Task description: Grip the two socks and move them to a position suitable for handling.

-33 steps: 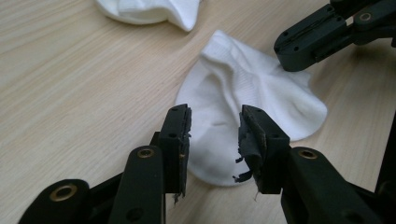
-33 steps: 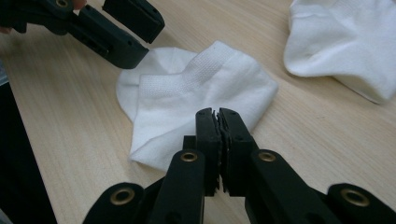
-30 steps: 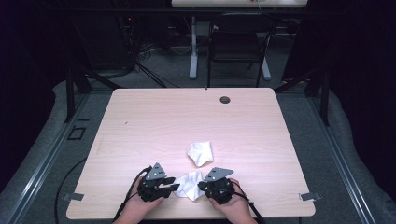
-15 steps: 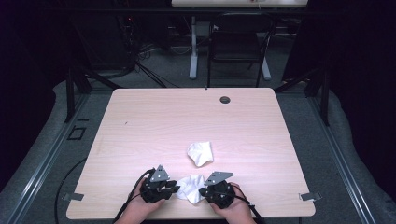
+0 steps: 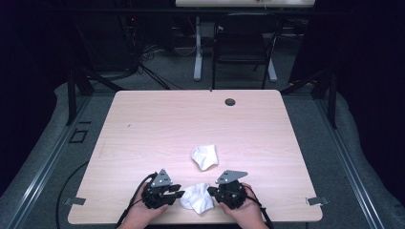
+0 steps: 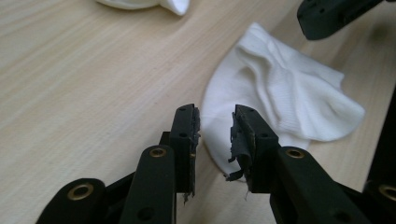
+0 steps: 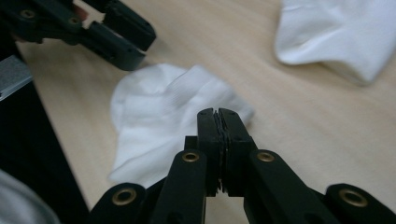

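A crumpled white sock (image 5: pixel 196 199) lies near the table's front edge, between my two grippers. My left gripper (image 5: pixel 177 193) sits at its left side. In the left gripper view its jaws (image 6: pixel 215 123) stand a little apart and have just been opening. The sock (image 6: pixel 280 98) lies below and beyond the gap, and no cloth is pinched. My right gripper (image 5: pixel 210 191) is at the sock's right side. Its jaws (image 7: pixel 217 114) are shut pad to pad over the sock (image 7: pixel 154 116), with no cloth showing between them. A second white sock (image 5: pixel 204 156) lies a little farther up the table.
The wooden table (image 5: pixel 143 129) has a round cable hole (image 5: pixel 230 101) near its far edge. A chair (image 5: pixel 241 43) and desk legs stand on the floor beyond the table. The front edge runs just below my hands.
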The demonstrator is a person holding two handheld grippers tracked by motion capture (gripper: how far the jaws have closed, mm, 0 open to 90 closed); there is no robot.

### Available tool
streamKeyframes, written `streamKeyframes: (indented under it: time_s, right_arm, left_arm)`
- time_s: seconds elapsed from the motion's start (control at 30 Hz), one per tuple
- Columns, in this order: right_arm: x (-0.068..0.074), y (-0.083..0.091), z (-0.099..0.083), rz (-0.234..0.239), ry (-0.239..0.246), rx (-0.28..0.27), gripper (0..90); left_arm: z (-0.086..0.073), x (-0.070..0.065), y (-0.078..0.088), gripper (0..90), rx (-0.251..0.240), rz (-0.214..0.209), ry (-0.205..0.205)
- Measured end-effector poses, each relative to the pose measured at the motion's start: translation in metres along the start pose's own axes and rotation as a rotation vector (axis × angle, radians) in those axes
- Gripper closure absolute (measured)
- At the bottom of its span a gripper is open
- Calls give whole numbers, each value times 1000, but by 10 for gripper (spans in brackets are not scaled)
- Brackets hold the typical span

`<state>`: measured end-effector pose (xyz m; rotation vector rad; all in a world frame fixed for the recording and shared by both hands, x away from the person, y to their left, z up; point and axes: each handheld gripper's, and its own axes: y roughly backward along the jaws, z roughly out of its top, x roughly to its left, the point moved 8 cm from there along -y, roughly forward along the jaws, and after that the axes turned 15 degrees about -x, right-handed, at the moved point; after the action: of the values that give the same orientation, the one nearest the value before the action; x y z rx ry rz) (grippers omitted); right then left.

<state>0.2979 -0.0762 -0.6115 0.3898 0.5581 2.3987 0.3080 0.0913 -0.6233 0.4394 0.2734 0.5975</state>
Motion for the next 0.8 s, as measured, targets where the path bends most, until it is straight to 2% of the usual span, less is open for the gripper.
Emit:
streamKeyframes:
  time_s: [0.03, 0.17, 0.33, 0.43, 0.57, 0.67, 0.8]
  right_arm:
    - [-11, -3, 7, -20, 1, -11, 883]
    - [-35, -14, 19, -63, -28, -29, 863]
    - [-60, -32, 30, -119, -18, -38, 840]
    - [-70, -38, 36, -141, -15, -39, 823]
    - [-79, -47, 45, -165, -15, -44, 806]
    - [-84, -55, 46, -177, 4, -29, 816]
    - [-90, -63, 42, -198, -9, -10, 831]
  left_arm:
    - [3, 5, 0, 682, -8, 9, 14]
    - [10, 13, -3, 645, -18, 23, 22]
    - [15, 24, -3, 606, -29, 44, 41]
    - [18, 32, -5, 583, -35, 51, 67]
    - [22, 41, -6, 566, -40, 69, 77]
    - [27, 48, -6, 559, -56, 89, 88]
    - [30, 55, -6, 559, -54, 106, 82]
